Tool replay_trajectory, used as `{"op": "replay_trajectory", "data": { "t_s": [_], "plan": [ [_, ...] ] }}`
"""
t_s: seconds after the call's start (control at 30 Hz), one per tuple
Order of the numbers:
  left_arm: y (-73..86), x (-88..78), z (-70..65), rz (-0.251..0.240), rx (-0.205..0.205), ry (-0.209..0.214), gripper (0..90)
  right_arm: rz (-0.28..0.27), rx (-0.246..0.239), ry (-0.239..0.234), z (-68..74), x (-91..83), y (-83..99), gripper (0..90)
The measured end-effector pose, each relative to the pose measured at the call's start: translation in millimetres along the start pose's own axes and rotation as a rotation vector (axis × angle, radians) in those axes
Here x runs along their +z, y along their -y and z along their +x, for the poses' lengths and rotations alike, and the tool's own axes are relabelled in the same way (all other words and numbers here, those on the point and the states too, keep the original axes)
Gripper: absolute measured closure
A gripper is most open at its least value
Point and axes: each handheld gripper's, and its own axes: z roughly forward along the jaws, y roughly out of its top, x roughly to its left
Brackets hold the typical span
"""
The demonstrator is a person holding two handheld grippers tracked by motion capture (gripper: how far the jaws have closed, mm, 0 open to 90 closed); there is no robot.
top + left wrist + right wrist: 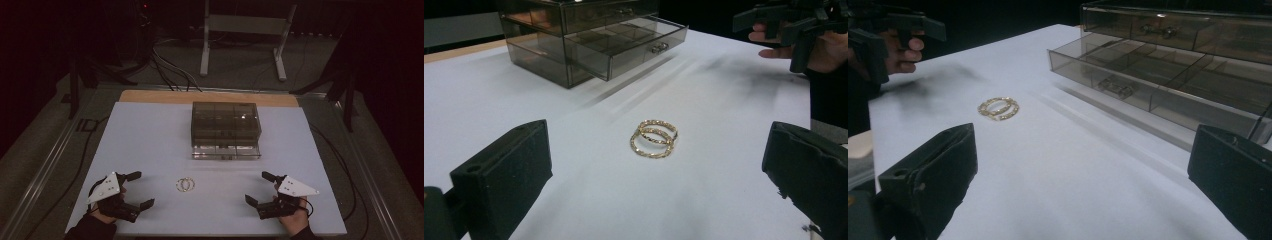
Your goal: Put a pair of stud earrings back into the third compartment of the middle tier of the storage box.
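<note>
Two gold rings [185,184] lie flat on the white table [150,145], one partly on top of the other, so they touch. From up high I see them near the front of the table, between my two grippers. In the left gripper view the rings [653,138] sit on the table out ahead of the black jaws. In the right gripper view the rings [998,108] lie farther off, toward the left jaw.

My left gripper [134,189] is near the front left corner of the table. Its jaws stand wide apart and nothing is between them. It is well apart from the rings. A hand [107,210] holds it from below.

My right gripper [259,188] is near the front right part of the table. Its jaws are spread wide too, and they hold nothing. I can see the left gripper [893,30] far off from there, and the right gripper [789,25] far off from the other side.

Behind the rings stands a little see-through box with drawers [226,129]. It is smoky grey. Its bottom drawer [226,151] is pulled out toward me. That drawer [1148,80] has small walls inside that split it into parts. A small metal handle [659,47] sits on its front.
</note>
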Motion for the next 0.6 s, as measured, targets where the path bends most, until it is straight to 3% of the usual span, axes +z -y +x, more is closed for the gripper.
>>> {"op": "replay_trajectory", "data": {
  "t_s": [0.13, 0.27, 0.33, 0.6],
  "plan": [
    [-1.0, 0.3, 0.1, 0.006, 0.006, -0.009, 0.6, 0.025, -0.003, 0.004, -0.5, 0.8, 3.7, 0.0],
    [-1.0, 2.1, 0.8, 0.012, 0.007, -0.006, 0.6, 0.017, -0.009, 0.011, -0.2, -0.4, 3.7, 0.0],
    [-1.0, 3.4, 0.4, 0.036, 0.002, 0.032, 0.6, 0.008, -0.010, 0.022, -1.7, -0.8, 3.2, 0.0],
    [-13.7, -0.7, -2.3, 0.056, 0.005, 0.073, 0.6, 0.004, -0.016, 0.042, -1.0, 0.4, 0.2, 0.0]
  ]
}}
